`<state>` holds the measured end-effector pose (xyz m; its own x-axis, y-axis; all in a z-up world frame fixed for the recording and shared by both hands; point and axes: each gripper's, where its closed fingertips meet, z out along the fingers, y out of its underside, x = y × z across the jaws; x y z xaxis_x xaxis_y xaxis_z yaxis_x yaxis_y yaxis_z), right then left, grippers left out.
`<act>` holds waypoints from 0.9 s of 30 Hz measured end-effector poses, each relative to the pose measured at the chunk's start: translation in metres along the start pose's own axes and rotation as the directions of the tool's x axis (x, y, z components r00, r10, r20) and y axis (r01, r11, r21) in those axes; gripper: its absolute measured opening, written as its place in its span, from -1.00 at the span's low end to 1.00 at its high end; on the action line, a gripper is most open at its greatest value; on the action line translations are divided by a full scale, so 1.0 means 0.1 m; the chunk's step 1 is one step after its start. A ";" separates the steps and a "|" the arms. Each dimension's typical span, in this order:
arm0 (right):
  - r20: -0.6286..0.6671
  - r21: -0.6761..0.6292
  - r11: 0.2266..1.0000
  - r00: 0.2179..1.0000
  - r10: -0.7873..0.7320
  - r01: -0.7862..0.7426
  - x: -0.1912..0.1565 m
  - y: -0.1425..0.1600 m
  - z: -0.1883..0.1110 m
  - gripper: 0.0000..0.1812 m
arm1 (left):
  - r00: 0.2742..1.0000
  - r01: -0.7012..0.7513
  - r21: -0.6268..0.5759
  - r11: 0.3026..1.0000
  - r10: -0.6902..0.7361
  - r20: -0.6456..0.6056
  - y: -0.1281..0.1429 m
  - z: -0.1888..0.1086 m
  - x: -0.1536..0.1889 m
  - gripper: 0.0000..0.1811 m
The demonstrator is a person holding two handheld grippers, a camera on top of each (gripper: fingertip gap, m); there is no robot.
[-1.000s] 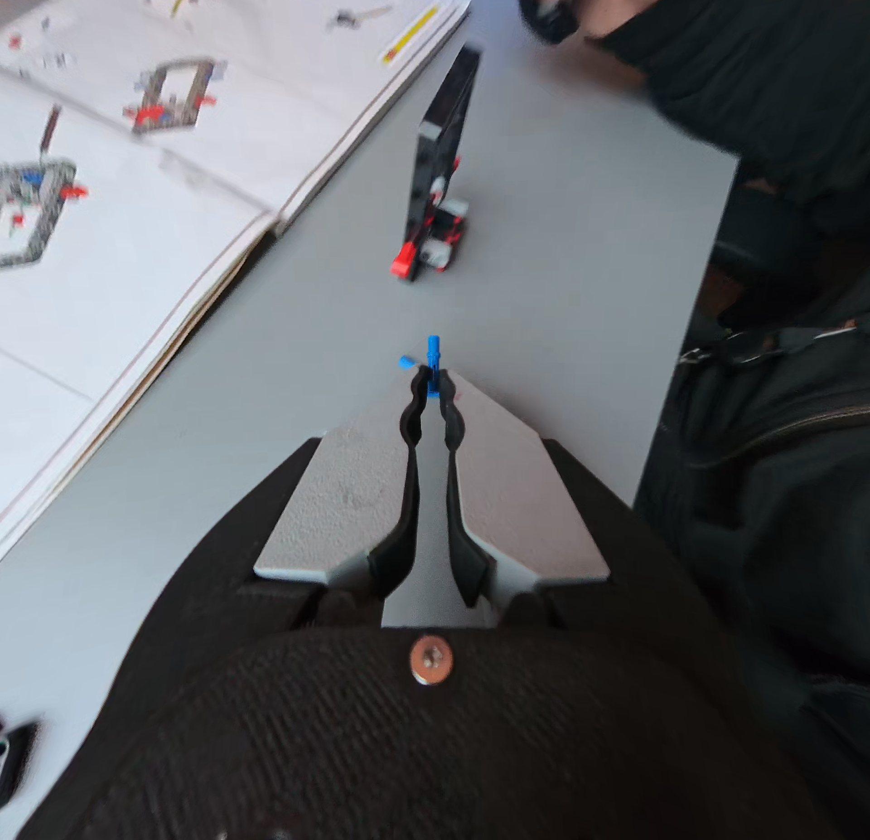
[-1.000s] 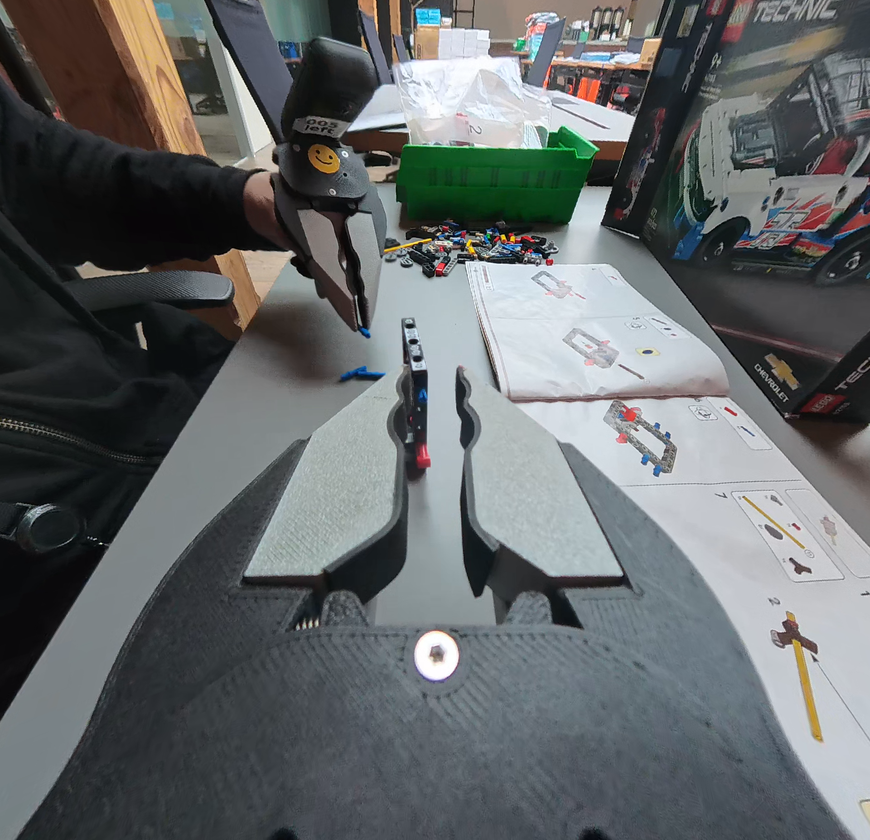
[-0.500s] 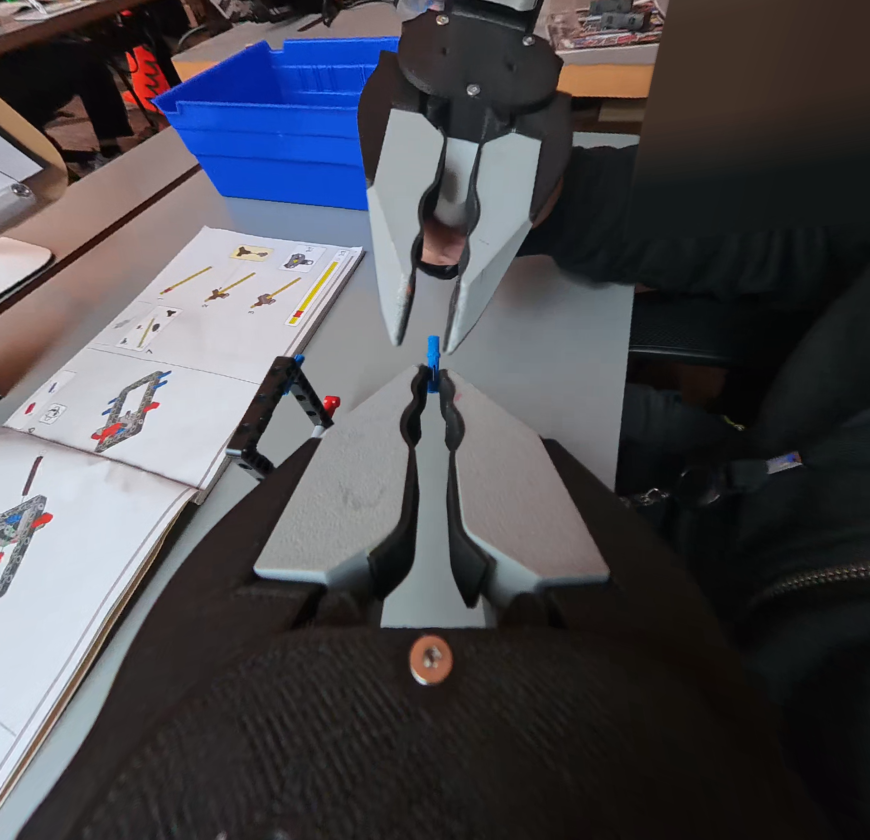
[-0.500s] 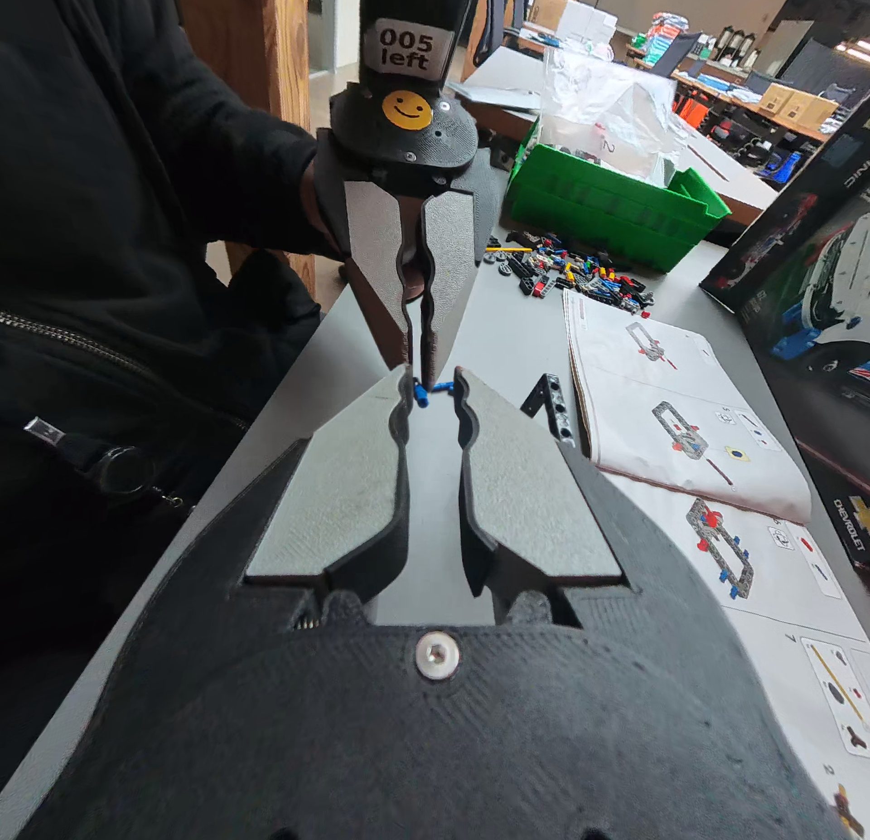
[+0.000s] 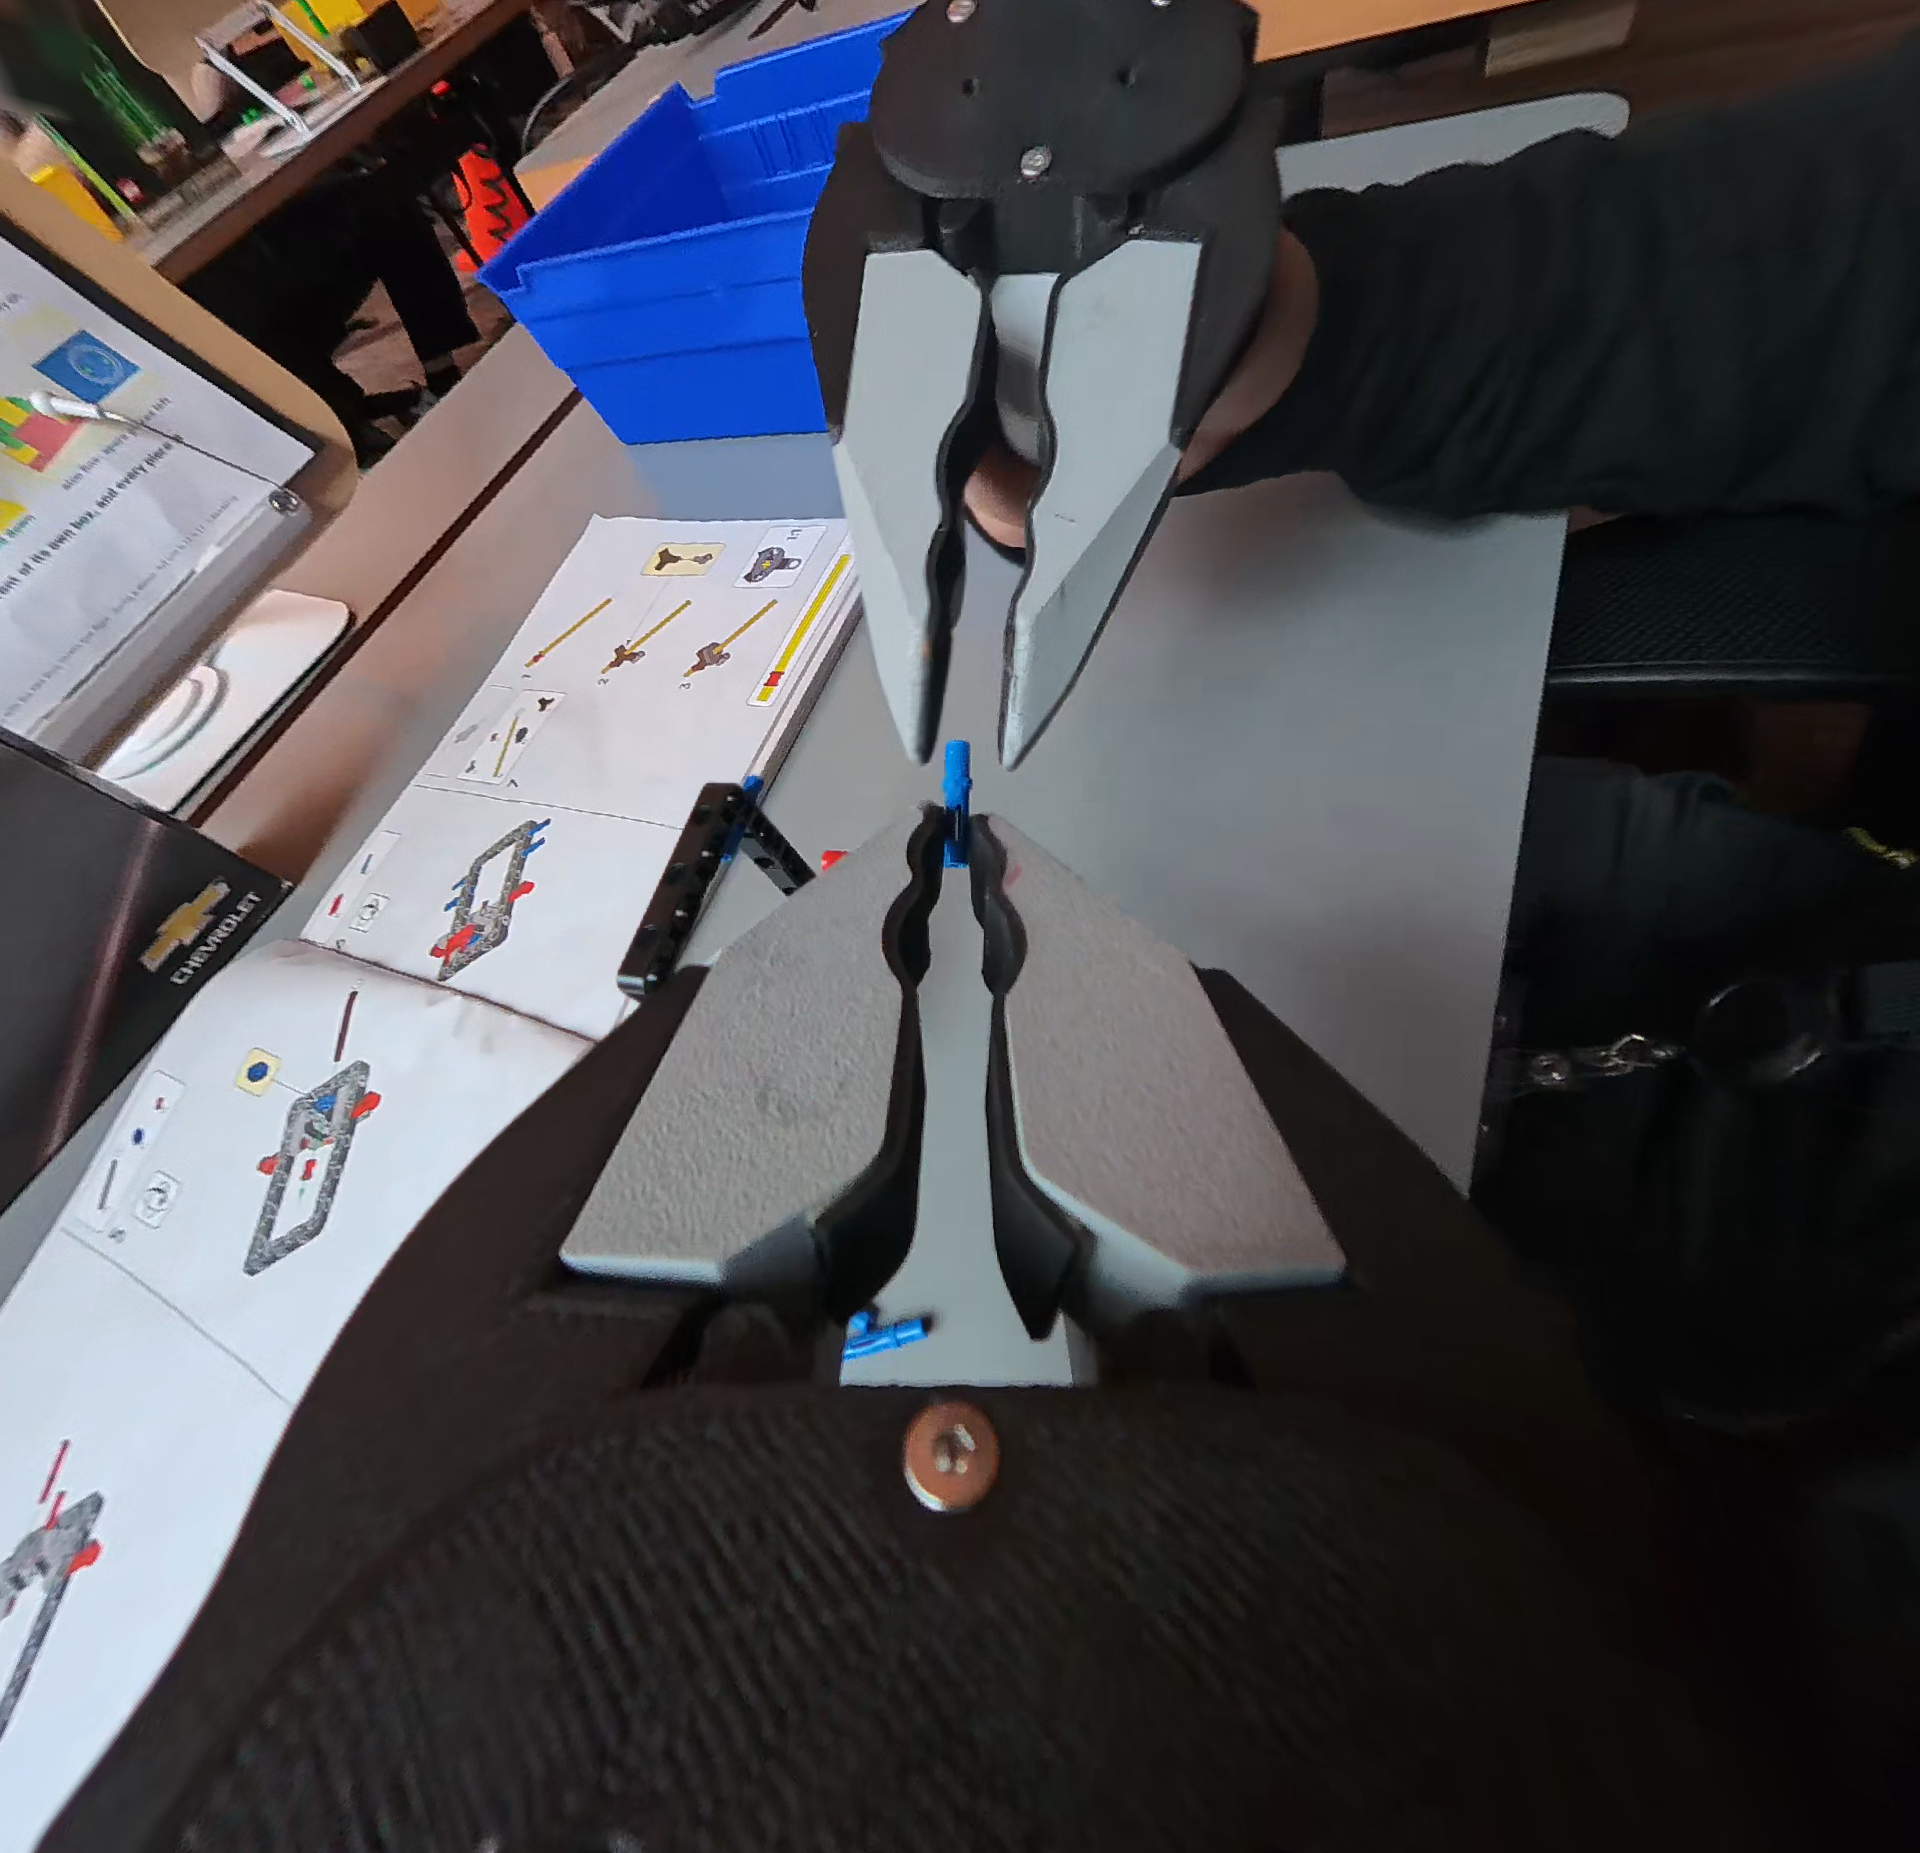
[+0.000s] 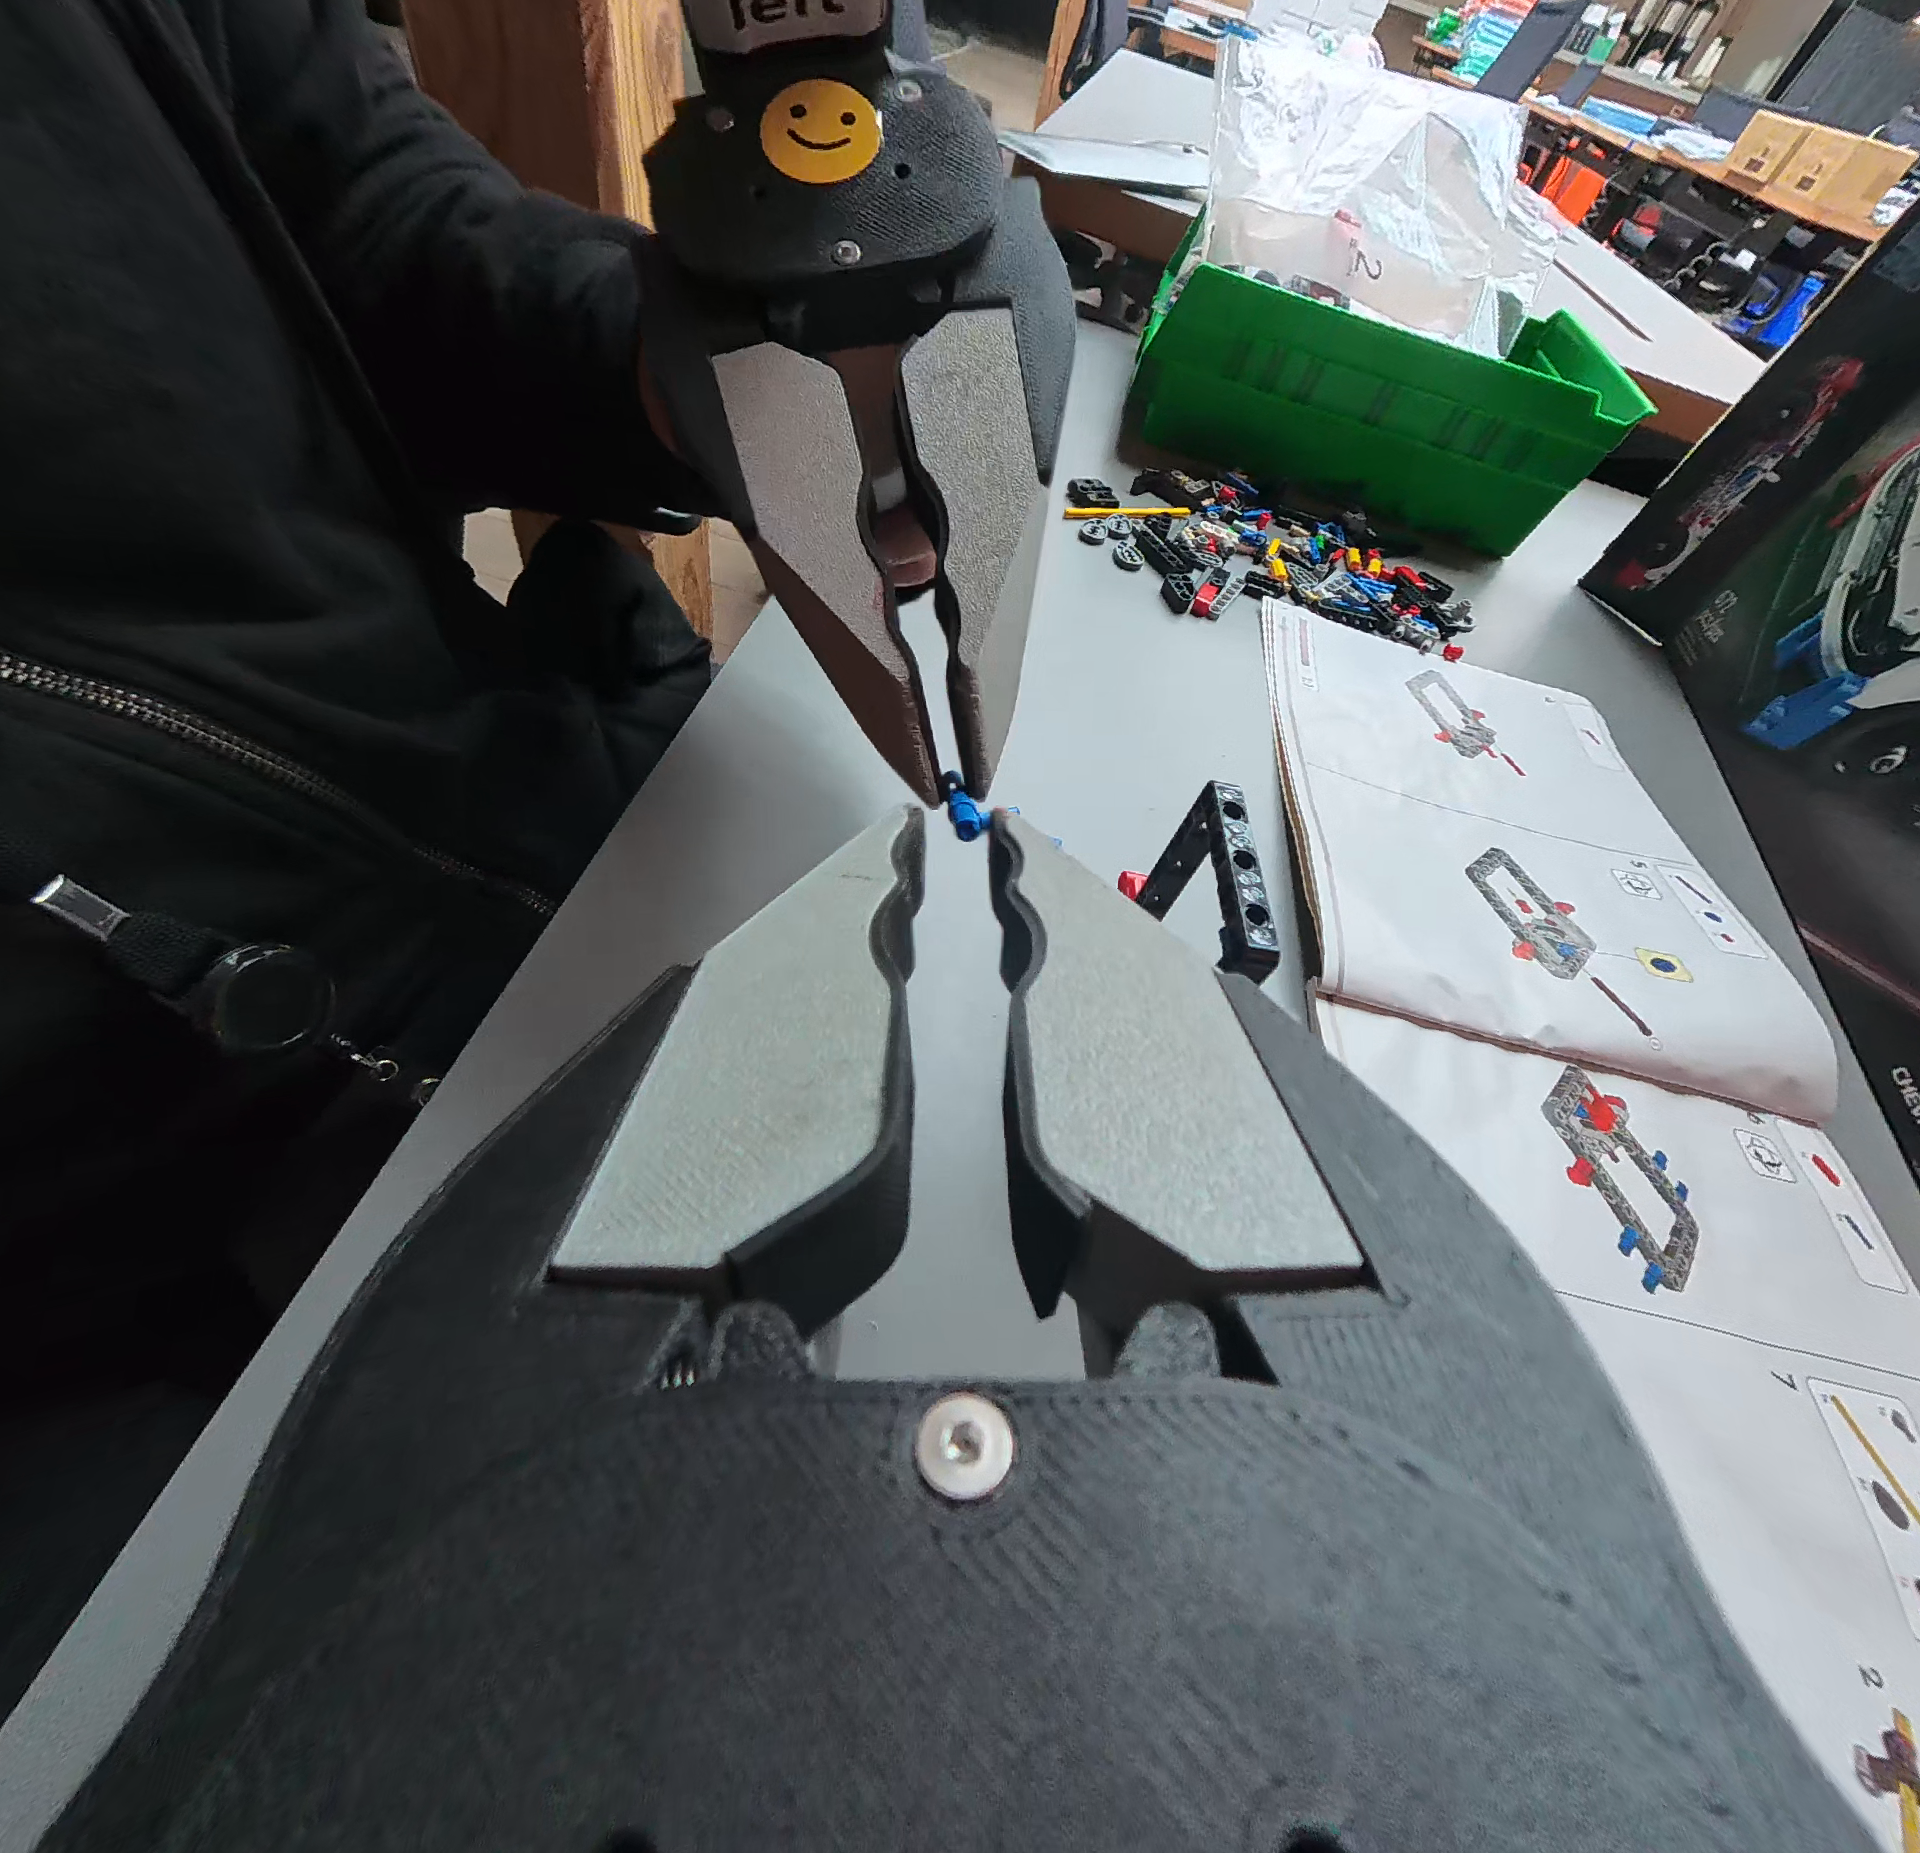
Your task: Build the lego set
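Observation:
My left gripper is shut on a small blue pin and holds it above the grey table. My right gripper faces it tip to tip, open and empty, its fingertips on either side of the pin's free end. In the right wrist view my right gripper sits just below the left gripper, with the blue pin between them. The black frame assembly with a red pin lies on the table beside the booklet, also in the left wrist view. A second blue pin lies on the table.
An open instruction booklet lies on the table. A pile of loose pieces sits before a green bin holding a clear bag. A blue bin stands at the far end. The set's box stands right.
Both grippers rose from the table and turned to face each other. The right gripper let go of the black frame, which now lies on the table, and closed in on the pin.

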<state>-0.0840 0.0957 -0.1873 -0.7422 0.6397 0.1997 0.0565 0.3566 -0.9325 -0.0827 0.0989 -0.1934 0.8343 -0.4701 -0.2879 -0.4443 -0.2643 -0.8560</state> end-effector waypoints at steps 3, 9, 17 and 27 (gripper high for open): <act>-0.001 0.004 1.000 1.000 0.004 -0.004 0.00 0.00 0.01 -0.91 | 0.998 -0.058 -0.028 0.998 0.059 0.023 0.01 0.01 0.01 -0.97; 0.008 -0.010 1.000 1.000 -0.015 0.015 -0.03 0.02 0.04 -0.92 | 0.993 -0.109 -0.064 0.992 0.111 0.030 0.03 0.04 0.04 -0.98; -0.009 -0.056 0.996 0.997 -0.076 0.075 -0.05 0.08 0.08 -0.97 | 0.997 -0.080 -0.054 0.995 0.080 0.001 0.04 0.04 0.05 -0.97; 0.033 -0.010 0.996 0.995 0.094 -0.094 0.03 0.08 0.04 -0.97 | 0.991 -0.114 -0.075 0.991 0.119 0.054 0.11 0.02 -0.01 -0.94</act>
<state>-0.0879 0.0978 -0.1954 -0.7550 0.6479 0.1010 0.1330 0.3021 -0.9440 -0.0876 0.0980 -0.2033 0.7921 -0.4520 -0.4101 -0.5600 -0.2709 -0.7830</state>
